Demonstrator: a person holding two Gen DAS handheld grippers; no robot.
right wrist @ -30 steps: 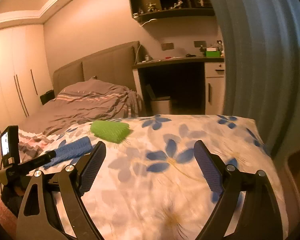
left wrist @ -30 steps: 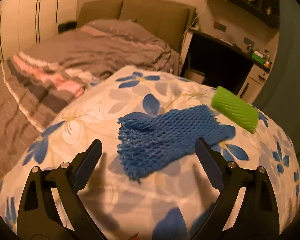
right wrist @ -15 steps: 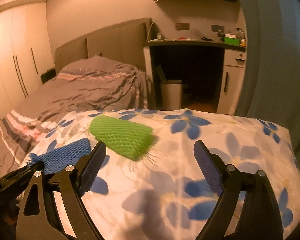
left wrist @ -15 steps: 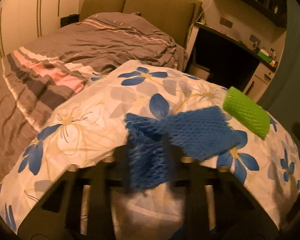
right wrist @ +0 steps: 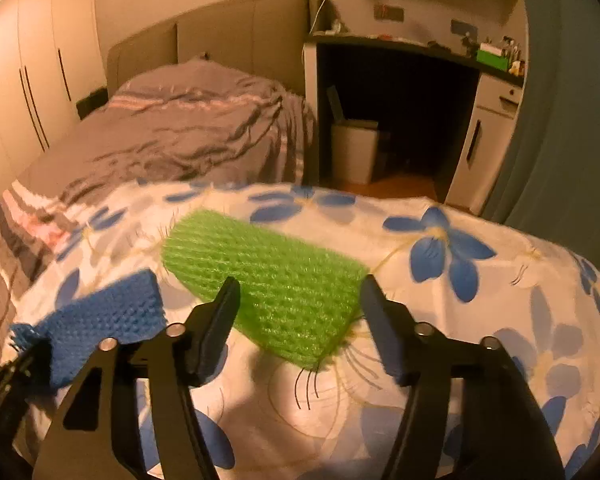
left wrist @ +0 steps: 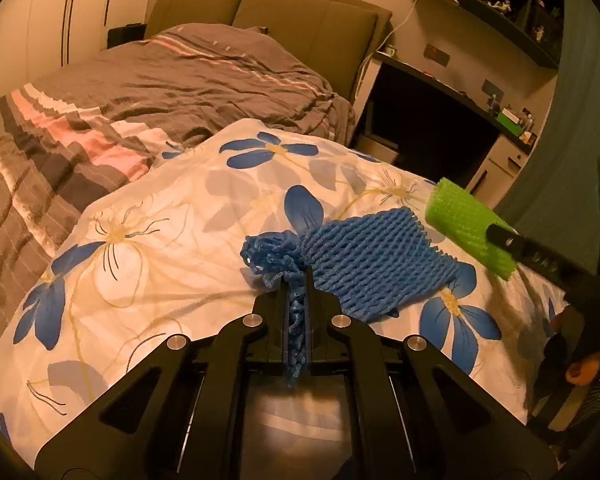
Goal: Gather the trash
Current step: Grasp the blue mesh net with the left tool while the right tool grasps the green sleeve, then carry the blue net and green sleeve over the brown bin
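Note:
A blue foam net sleeve [left wrist: 372,260] lies on the flowered duvet [left wrist: 172,216]. My left gripper [left wrist: 296,284] is shut on its frayed near end, and blue mesh shows between the pads. A green foam net sleeve [right wrist: 268,280] lies on the duvet just right of the blue one [right wrist: 108,320]. My right gripper [right wrist: 300,300] is open, its fingers on either side of the green sleeve's near end. In the left wrist view the green sleeve [left wrist: 464,220] shows at right, with a right gripper finger [left wrist: 516,242] in front of it.
A white waste bin [right wrist: 354,150] stands on the floor under the dark desk [right wrist: 400,52] beyond the bed's right side. A grey striped blanket [left wrist: 172,80] covers the bed's head end. Wardrobe doors [right wrist: 28,80] stand at left, a curtain [right wrist: 572,100] at right.
My left gripper went forward and shut on the blue sleeve's frayed end. My right gripper moved in toward the green sleeve, which now sits between its open fingers.

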